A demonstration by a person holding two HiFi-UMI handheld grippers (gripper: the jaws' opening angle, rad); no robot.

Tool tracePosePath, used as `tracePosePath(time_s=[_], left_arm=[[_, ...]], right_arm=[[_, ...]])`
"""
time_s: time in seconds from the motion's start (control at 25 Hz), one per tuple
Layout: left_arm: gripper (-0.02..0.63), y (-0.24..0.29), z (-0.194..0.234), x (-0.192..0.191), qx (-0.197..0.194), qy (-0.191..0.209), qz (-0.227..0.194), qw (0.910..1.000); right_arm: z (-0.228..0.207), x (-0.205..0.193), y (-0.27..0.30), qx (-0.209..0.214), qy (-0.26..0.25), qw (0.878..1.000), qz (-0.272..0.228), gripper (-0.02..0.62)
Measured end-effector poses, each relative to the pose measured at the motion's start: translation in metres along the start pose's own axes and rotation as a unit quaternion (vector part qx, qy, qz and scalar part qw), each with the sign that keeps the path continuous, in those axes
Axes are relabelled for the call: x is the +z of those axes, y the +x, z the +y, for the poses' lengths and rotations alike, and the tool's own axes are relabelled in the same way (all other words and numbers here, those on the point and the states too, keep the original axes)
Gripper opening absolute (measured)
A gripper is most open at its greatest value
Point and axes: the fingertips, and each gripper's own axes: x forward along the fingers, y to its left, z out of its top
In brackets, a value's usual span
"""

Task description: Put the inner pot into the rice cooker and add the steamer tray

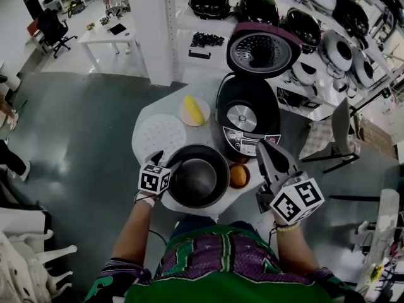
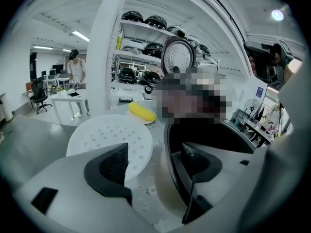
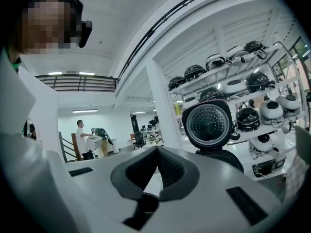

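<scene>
Left gripper (image 2: 154,159) is down at the dark round metal inner pot (image 1: 197,180). Its jaws are apart and straddle the rim, one ribbed black pad outside the wall and the other inside the bowl, neither pressing yet. The pot sits on the round white table (image 1: 201,136), just in front of the open black rice cooker (image 1: 252,141), on the person's side.

That pot looks stiff and thin-walled, with a smooth dark coating. I'd call it slick and only moderately heavy. The rim is the only place to take it, and from a one-sided pinch I'd expect it to hang tilted and maybe swivel.

Right gripper (image 3: 156,159) has its jaws pressed together on nothing. It floats clear of the table at the cooker's front right corner. I'd think it could steady the far rim.

The cooker's lid is up and its cavity is bare, with a shiny heater disc at the bottom.

The flat white perforated plastic steamer tray (image 1: 161,136) lies left of the cooker. It looks light and rigid, and it lies flush on the table, so its edge seems the only purchase.

A yellow oblong thing on a small pale plate (image 1: 194,111) sits beside the cooker's left wall. An orange round fruit (image 1: 238,176) is in front of the cooker, just beside the pot.
</scene>
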Motion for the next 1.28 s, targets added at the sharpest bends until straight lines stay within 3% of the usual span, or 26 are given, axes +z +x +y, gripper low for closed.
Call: tracePosePath(time_s=[0.32, 0.6, 0.84, 1.28], left_arm=[[0.294, 0.003, -0.002, -0.006, -0.012, -0.006, 0.015, 0.9998], [0.192, 0.004, -0.004, -0.006, -0.014, 0.004, 0.020, 0.9997], [0.051, 0.004, -0.012, -0.009, -0.023, 0.012, 0.032, 0.9992], [0.032, -0.005, -0.015, -0.008, -0.004, 0.013, 0.037, 0.9992]], right_arm=[[-0.004, 0.001, -0.002, -0.005, 0.002, 1.000, -0.005, 0.005], [-0.004, -0.001, -0.004, -0.008, 0.002, 1.000, -0.006, 0.005], [-0.003, -0.001, -0.007, -0.008, 0.003, 1.000, -0.009, 0.005], [-0.002, 0.008, -0.022, -0.015, 0.002, 1.000, -0.026, 0.006]])
